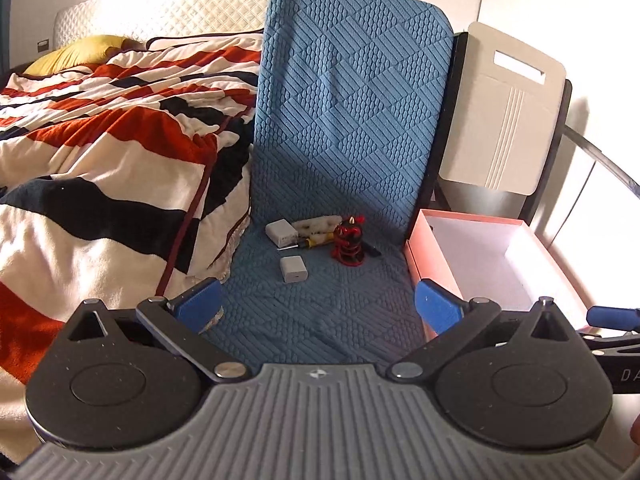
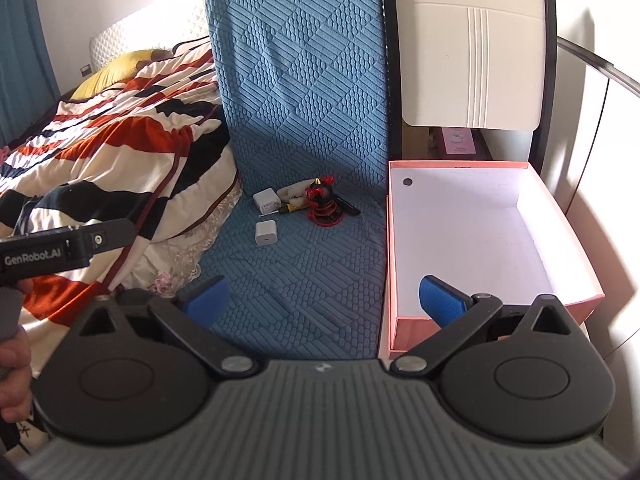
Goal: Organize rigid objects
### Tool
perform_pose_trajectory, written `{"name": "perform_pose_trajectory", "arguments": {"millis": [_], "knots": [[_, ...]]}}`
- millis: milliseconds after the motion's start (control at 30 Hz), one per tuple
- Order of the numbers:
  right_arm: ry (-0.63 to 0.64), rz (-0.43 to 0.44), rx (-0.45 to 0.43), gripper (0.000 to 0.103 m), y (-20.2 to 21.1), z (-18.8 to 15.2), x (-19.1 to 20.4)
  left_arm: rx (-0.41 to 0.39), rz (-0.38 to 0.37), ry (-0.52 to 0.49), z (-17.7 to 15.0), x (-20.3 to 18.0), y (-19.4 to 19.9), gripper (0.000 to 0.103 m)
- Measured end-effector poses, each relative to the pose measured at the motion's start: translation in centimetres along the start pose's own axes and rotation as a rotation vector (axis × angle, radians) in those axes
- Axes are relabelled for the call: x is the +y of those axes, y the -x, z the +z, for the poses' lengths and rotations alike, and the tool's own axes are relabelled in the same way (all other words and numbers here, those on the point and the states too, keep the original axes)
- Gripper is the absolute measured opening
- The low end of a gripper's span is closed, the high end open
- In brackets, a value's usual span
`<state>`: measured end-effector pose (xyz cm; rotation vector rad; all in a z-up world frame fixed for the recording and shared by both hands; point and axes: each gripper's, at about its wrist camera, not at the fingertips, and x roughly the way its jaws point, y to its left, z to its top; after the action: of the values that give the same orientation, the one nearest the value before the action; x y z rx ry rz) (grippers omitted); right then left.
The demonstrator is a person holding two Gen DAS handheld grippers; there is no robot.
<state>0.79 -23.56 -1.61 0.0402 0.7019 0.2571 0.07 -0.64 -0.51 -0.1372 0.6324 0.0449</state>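
On the blue chair seat (image 1: 320,304) lie several small things: a red and black figurine (image 1: 349,245) (image 2: 322,202), a white charger block (image 1: 293,269) (image 2: 265,233), a second white block (image 1: 282,232) (image 2: 267,201), a yellow-handled tool (image 1: 316,242) and a cream oblong piece (image 1: 316,225). A pink box (image 1: 496,256) (image 2: 476,236) with a white inside stands open to the right of the seat. My left gripper (image 1: 318,304) is open and empty, well short of the things. My right gripper (image 2: 324,300) is open and empty, near the box's front corner.
A bed with a striped red, black and cream blanket (image 1: 100,160) (image 2: 120,128) lies to the left. A cream chair back (image 1: 500,120) (image 2: 472,52) stands behind the box. The left gripper's body (image 2: 60,246) shows at the left of the right wrist view.
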Motion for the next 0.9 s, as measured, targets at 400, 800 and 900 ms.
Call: {"name": "perform_pose_trajectory", "arguments": {"millis": [400,800,900], "knots": [[-0.003,0.007,-0.012,0.103,-2.2,-1.8,0.3,0.026,-0.033,0.023,-1.0,0.8,-3.9,0.103],[-0.005,0.074,0.001,0.103,-4.9,-3.9,0.6,0.046,-0.080,0.096,-2.7,2.5,-6.1,0.103],[-0.014,0.052,-0.004,0.103,-4.9,-3.9,0.2,0.041,-0.079,0.093,-3.1,2.5,-6.0,0.103]]}}
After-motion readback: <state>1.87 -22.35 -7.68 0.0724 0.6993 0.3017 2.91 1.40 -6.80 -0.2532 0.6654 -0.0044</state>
